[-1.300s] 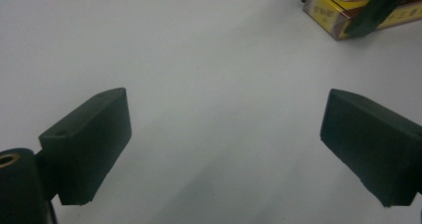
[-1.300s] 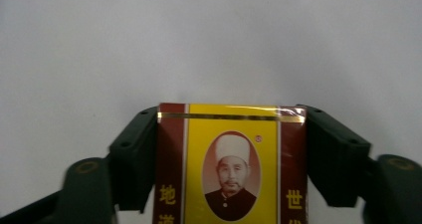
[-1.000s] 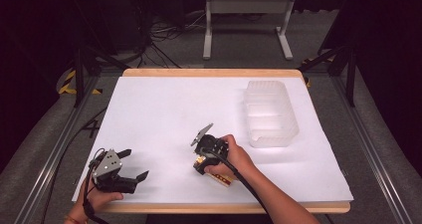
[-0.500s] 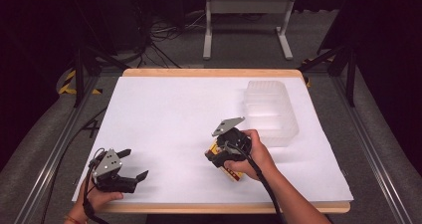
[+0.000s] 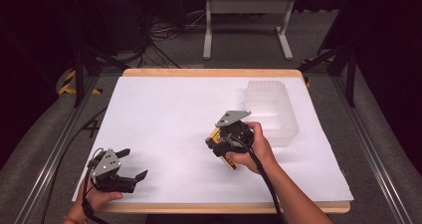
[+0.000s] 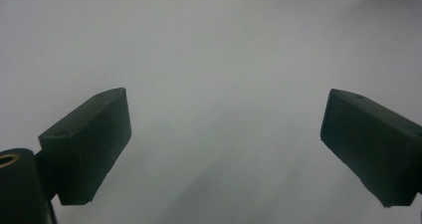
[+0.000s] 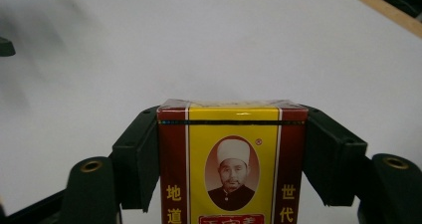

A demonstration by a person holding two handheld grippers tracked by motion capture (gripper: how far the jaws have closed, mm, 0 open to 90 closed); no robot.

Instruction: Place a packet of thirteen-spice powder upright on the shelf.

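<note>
While the right gripper (image 5: 219, 143) hangs over the white table (image 5: 164, 114), its jaws clamp a red-and-yellow box (image 7: 231, 159) (portrait printed on front), near the clear plastic container (image 5: 271, 109). Left gripper (image 5: 130, 164) rests at the near-left edge, jaws apart, holding nothing.

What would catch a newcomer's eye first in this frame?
The red and yellow box stands out most, clamped between the jaws of the right hand-held gripper near the middle of the white table. Just beyond it, toward the far right, sits a clear plastic container. At the near left corner the left hand-held gripper rests with its jaws wide apart and nothing between them.
</note>
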